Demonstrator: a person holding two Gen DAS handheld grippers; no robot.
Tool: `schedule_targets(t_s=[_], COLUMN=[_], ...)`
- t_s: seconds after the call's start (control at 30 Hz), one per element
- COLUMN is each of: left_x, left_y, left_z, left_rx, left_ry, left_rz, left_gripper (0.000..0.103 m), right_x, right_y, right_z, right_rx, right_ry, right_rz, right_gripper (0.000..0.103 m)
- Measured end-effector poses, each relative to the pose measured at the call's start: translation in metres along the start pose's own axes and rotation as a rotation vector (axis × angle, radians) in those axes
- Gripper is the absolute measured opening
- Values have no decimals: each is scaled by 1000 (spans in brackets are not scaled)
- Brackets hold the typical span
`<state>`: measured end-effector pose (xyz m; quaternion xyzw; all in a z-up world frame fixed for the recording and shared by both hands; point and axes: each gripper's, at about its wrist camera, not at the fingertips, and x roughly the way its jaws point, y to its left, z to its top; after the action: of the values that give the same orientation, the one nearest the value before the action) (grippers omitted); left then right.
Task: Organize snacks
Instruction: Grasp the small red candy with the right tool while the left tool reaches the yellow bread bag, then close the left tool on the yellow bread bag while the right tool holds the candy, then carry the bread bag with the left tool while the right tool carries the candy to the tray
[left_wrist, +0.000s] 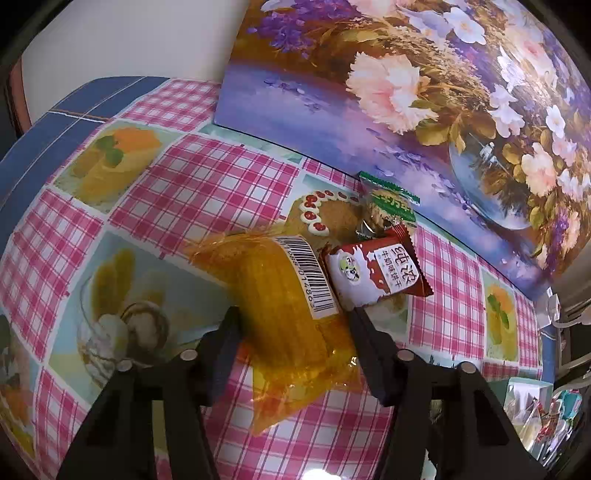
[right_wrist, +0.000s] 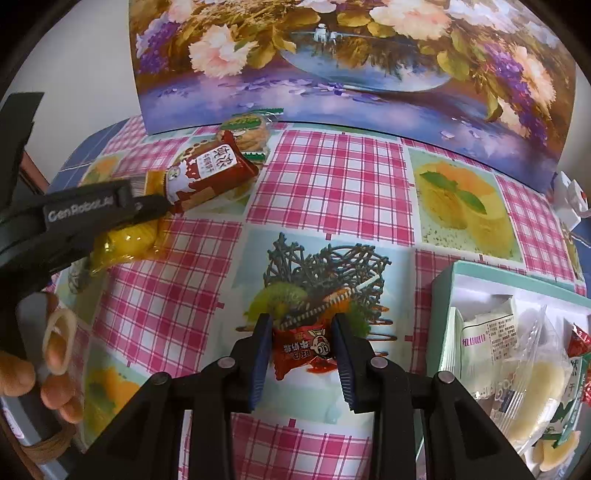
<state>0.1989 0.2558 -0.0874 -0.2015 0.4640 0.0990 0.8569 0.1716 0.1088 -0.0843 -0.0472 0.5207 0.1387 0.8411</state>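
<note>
On checked oilcloth | left hand-held gripper (left_wrist: 293, 325) wide around glossy yellow pack (left_wrist: 280, 317) | right hand-held gripper (right_wrist: 301, 341) pinching crinkly red sachet (right_wrist: 304, 347)

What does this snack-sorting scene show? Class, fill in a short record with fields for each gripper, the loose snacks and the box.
left gripper: open around yellow packet on the tablecloth
right gripper: shut on small red candy
loose snacks: red-brown biscuit packet, green cookie packet
box: teal rim, right side, already holds wrapped snacks
backdrop: flower painting

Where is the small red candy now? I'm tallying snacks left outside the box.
In the right wrist view, the small red candy sits between the right tongs, left of the snack box.
</note>
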Motion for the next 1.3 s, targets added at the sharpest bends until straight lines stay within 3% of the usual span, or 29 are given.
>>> schedule_targets(t_s=[0.03, 0.33, 0.6, 0.83, 1.07, 1.3], left_x=[-2, -30, -79, -129, -165, -157], left_y=[2, 4, -15, -46, -88, -137], left_z=[-1, -5, -7, -31, -55, -88], left_rx=[-5, -53, -64, -30, 50, 140], left_ry=[1, 17, -7, -46, -85, 7], left_rz=[1, -26, -52, -83, -115, -206], left_gripper=[45, 45, 45, 45, 45, 45], right_x=[-1, -12, -48, -100, -137, -150], right_y=[-1, -7, -22, -42, -96, -159], right_z=[0, -7, -13, -24, -46, -76], right_rx=[6, 96, 198, 252, 380, 531], right_ry=[0, 18, -11, -92, -142, -133], right_rz=[0, 40, 100, 74, -23, -96], right_gripper=[35, 34, 34, 34, 34, 34])
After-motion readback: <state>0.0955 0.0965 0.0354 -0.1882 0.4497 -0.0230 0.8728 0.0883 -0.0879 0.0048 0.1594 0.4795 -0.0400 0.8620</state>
